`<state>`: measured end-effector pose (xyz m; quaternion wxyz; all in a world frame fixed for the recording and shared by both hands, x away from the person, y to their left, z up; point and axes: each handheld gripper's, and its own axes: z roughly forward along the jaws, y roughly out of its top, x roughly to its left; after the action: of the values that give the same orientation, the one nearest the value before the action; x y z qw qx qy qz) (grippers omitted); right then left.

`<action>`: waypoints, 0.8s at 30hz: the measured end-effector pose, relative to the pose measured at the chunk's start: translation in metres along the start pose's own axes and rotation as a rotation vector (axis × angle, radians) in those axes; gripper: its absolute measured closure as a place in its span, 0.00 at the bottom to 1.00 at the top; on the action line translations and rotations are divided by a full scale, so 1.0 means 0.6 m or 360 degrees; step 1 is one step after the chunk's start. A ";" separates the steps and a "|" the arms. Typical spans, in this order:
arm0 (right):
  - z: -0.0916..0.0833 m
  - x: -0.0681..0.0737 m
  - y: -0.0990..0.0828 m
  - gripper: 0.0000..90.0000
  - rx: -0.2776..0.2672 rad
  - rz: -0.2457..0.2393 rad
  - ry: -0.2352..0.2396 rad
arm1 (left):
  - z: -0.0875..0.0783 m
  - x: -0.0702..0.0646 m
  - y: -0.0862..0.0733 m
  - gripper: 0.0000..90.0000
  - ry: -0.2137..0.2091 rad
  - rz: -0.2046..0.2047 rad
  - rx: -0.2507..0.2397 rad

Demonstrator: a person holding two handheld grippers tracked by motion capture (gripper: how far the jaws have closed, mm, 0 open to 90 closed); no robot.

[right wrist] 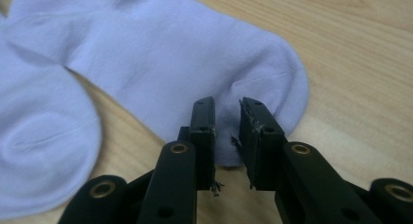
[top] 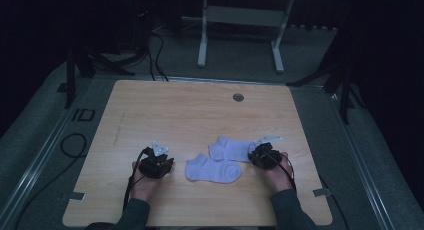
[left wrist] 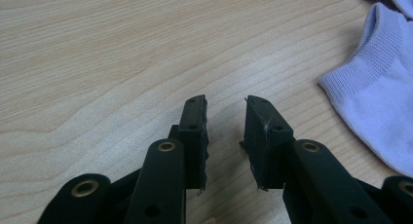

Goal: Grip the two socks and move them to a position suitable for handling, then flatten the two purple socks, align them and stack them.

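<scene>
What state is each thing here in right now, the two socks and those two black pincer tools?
Left gripper: jaws apart, nothing between them, over bare table.
Right gripper: jaws slightly apart over the far sock's toe end, a gap showing between the pads.
Near sock: lying flat.
Far sock: lying flat, one end touching the near sock.

A lab or recording studio is suggested. A pale wooden table [top: 200, 110] is set on grey carpet [top: 310, 45] in a darkened room, flanked by black stands [top: 75, 70] and loose cables [top: 157, 55]. A white-framed desk [top: 240, 35] is seen behind, and tape markers [top: 75, 195] are stuck at the table's corners.
</scene>
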<state>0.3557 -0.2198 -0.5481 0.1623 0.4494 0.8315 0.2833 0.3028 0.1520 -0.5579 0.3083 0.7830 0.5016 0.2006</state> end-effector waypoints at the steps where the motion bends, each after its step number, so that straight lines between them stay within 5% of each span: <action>1: -0.001 0.001 -0.002 0.84 -0.0003 0.0007 0.0003 | 0.000 0.000 0.000 0.78 -0.0001 -0.0001 0.0000; 10: -0.008 0.007 -0.003 0.76 0.0029 -0.0047 0.0095 | 0.000 0.000 0.000 0.78 -0.0006 -0.0008 -0.0003; 18: -0.023 0.021 0.046 0.71 -0.0035 -0.0239 0.0178 | 0.000 -0.001 0.000 0.77 -0.0005 -0.0003 -0.0002; 24: 0.002 0.050 0.088 0.66 0.0047 -0.0432 0.0227 | 0.001 -0.001 0.000 0.77 -0.0011 -0.0008 -0.0009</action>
<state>0.3747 -0.1716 -0.5171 0.1332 0.3140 0.8981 0.2778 0.3029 0.1511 -0.5583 0.3127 0.7816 0.5019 0.1986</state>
